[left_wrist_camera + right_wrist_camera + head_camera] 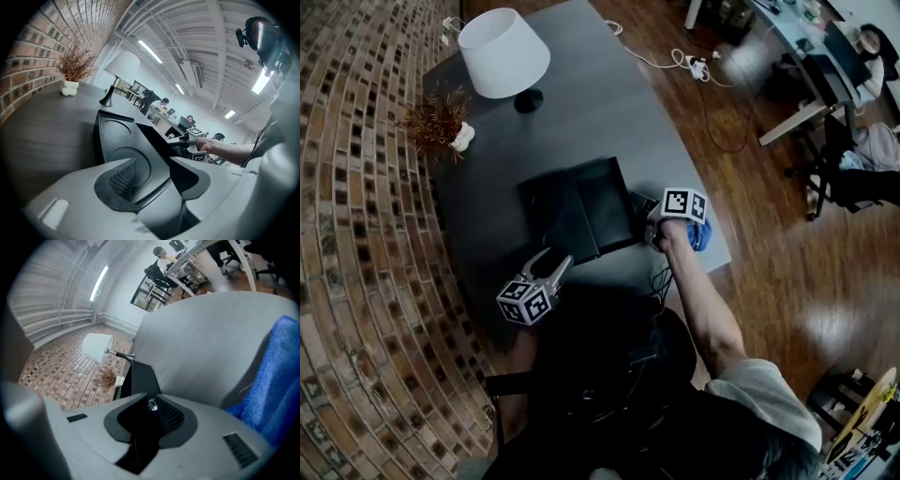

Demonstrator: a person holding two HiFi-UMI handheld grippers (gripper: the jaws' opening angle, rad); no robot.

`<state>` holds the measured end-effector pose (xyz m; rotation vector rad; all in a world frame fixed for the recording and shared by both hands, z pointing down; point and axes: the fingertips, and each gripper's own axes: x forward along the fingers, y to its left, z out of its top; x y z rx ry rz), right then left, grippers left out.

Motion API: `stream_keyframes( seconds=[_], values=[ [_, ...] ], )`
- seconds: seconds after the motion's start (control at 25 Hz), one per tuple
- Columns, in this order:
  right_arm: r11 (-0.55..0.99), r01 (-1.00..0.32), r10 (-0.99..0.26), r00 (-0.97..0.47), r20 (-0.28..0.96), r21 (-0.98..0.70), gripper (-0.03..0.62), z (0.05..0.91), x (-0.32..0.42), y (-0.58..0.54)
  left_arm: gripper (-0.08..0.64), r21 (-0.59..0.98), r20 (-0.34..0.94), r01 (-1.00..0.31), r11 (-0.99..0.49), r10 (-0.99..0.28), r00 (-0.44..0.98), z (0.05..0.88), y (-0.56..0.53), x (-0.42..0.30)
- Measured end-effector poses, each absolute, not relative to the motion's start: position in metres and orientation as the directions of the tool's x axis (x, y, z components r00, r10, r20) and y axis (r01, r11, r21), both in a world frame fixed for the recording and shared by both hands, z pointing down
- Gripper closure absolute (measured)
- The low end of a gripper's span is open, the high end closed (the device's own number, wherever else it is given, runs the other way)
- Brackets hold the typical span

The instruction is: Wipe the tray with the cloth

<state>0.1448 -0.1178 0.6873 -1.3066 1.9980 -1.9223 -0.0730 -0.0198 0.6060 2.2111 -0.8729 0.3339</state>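
Right arm (710, 314) outstretched, tongs (149, 407) gripping the tray (581, 199) edge.

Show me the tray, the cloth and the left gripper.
tray (579, 214), head view, its dark middle.
cloth (701, 234), head view, its visible blue part.
left gripper (556, 257), head view, between the tips of its open jaws.

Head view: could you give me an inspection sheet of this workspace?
Surface: dark grey table.
Job's things: black tray mid-table; blue cloth beside it at the table's right edge.
Clutter: white-shaded lamp, dried plant at the far end.
Grippers: left gripper open at the tray's near corner; right gripper shut on the tray's right edge.
Cables: white cable with power strip on the wooden floor.
Surroundings: brick wall, office desk beyond.
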Motion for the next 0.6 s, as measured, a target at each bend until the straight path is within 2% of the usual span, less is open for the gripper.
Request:
stream_keyframes(
  seconds=[0.12, 0.16, 0.2, 0.32, 0.4, 0.44, 0.48, 0.52, 0.56, 0.6],
  values=[
    [-0.153, -0.527, -0.615, -0.611, 0.498, -0.836, 0.528, 0.687, 0.145, -0.119, 0.351, 0.526, 0.472, -0.68, -0.511, -0.49, 0.733, 0.606, -0.02, -0.074],
    [-0.148, -0.533, -0.63, -0.598, 0.495, -0.833, 0.491, 0.682, 0.146, -0.119, 0.35, 0.522, 0.474, -0.683, -0.511, -0.492, 0.73, 0.606, -0.02, -0.076],
    [-0.136, -0.53, -0.654, -0.586, 0.478, -0.837, 0.491, 0.674, 0.147, -0.12, 0.351, 0.519, 0.475, -0.685, -0.511, -0.494, 0.728, 0.606, -0.02, -0.076],
    [-0.082, -0.462, -0.751, -0.554, 0.359, -0.883, 0.489, 0.634, 0.158, -0.123, 0.351, 0.519, 0.474, -0.685, -0.511, -0.495, 0.728, 0.606, -0.019, -0.073],
    [0.02, -0.414, -0.814, -0.535, 0.225, -0.91, 0.488, 0.584, 0.171, -0.124, 0.351, 0.516, 0.475, -0.687, -0.512, -0.497, 0.727, 0.606, -0.018, -0.071],
    [0.087, -0.439, -0.838, -0.517, 0.173, -0.894, 0.489, 0.555, 0.182, -0.123, 0.351, 0.513, 0.476, -0.688, -0.514, -0.497, 0.726, 0.605, -0.019, -0.071],
    [0.148, -0.523, -0.855, -0.495, 0.158, -0.839, 0.488, 0.529, 0.197, -0.121, 0.351, 0.507, 0.478, -0.689, -0.518, -0.496, 0.725, 0.604, -0.02, -0.072],
    [0.189, -0.65, -0.86, -0.471, 0.195, -0.736, 0.488, 0.511, 0.215, -0.117, 0.351, 0.502, 0.48, -0.689, -0.523, -0.494, 0.725, 0.604, -0.021, -0.073],
    [0.213, -0.786, -0.849, -0.443, 0.288, -0.58, 0.482, 0.507, 0.234, -0.111, 0.351, 0.498, 0.482, -0.688, -0.528, -0.491, 0.726, 0.603, -0.022, -0.074],
    [0.239, -0.891, -0.814, -0.401, 0.421, -0.385, 0.407, 0.517, 0.251, -0.101, 0.351, 0.498, 0.483, -0.686, -0.53, -0.488, 0.727, 0.603, -0.022, -0.073]
  ],
)
